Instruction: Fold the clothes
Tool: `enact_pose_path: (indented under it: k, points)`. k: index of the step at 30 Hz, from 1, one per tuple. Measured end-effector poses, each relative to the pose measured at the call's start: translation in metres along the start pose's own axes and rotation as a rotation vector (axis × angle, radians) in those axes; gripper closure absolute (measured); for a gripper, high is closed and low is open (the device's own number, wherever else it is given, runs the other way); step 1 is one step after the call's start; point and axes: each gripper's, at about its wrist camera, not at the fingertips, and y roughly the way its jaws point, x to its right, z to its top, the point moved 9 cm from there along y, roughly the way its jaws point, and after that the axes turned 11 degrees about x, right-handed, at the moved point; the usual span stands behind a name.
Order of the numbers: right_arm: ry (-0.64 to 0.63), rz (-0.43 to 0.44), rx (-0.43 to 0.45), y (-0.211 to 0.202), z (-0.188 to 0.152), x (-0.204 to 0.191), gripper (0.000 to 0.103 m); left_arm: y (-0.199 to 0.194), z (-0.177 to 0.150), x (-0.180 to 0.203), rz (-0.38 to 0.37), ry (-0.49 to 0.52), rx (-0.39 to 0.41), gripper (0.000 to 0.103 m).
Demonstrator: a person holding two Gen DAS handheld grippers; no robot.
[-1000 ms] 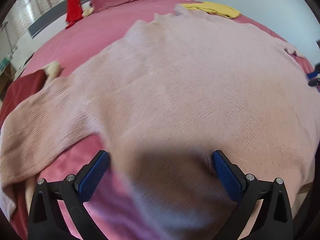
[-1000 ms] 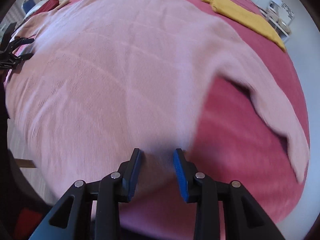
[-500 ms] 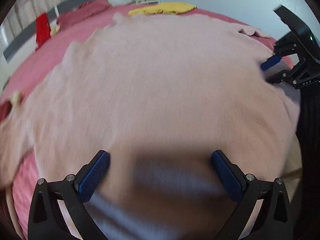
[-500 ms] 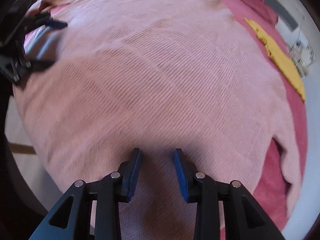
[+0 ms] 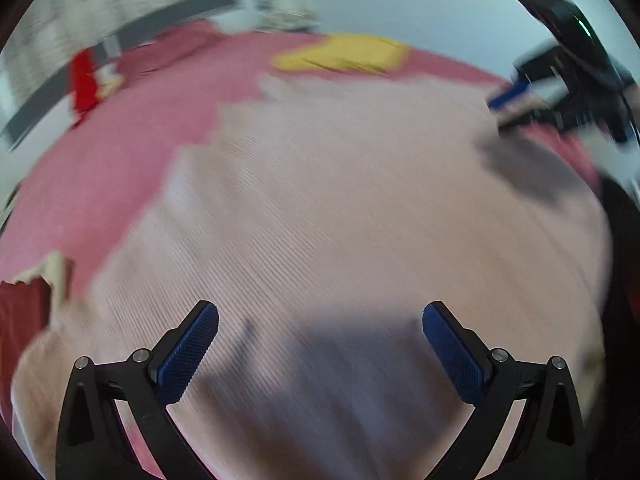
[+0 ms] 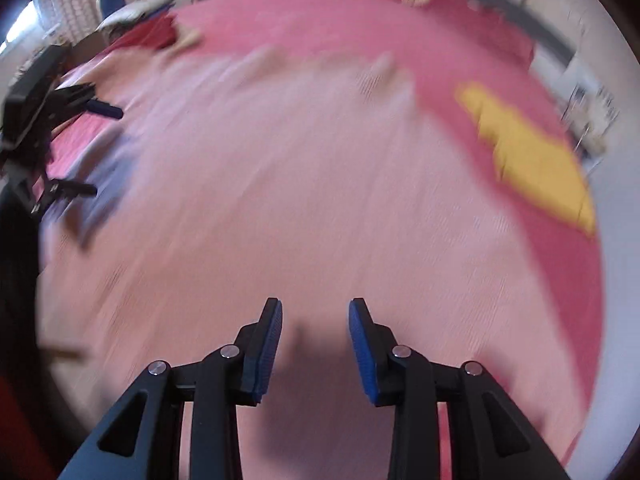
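Pink knit sweater (image 5: 340, 220) spread on bed (image 5: 100, 168), frames blurred. Left tool (image 5: 320, 344) wide open, nothing held; right tool (image 6: 315, 344) part-open, grip cannot be told. Risk: hem missed, single layer pinched, fold skewed; yellow garment (image 6: 532, 160) dragged.

Left gripper (image 5: 320, 344): black angular arms, silver screws, blue ribbed pads (image 5: 188, 354). Right gripper (image 6: 315, 350): same black frame, blue pads, four screws; seen from the left camera at two o'clock, a green light on its housing.
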Motion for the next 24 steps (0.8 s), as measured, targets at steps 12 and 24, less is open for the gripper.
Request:
enact_pose_path:
  k: [12, 24]
  points:
    - [0.139, -0.041, -0.062, 0.051, -0.032, 0.036, 0.068, 0.063, -0.016, -0.089, 0.290, -0.247, -0.002, 0.000]
    - [0.168, -0.008, -0.165, -0.048, -0.172, -0.033, 0.067, -0.004, -0.088, -0.019, 0.277, -0.335, -0.053, 0.000]
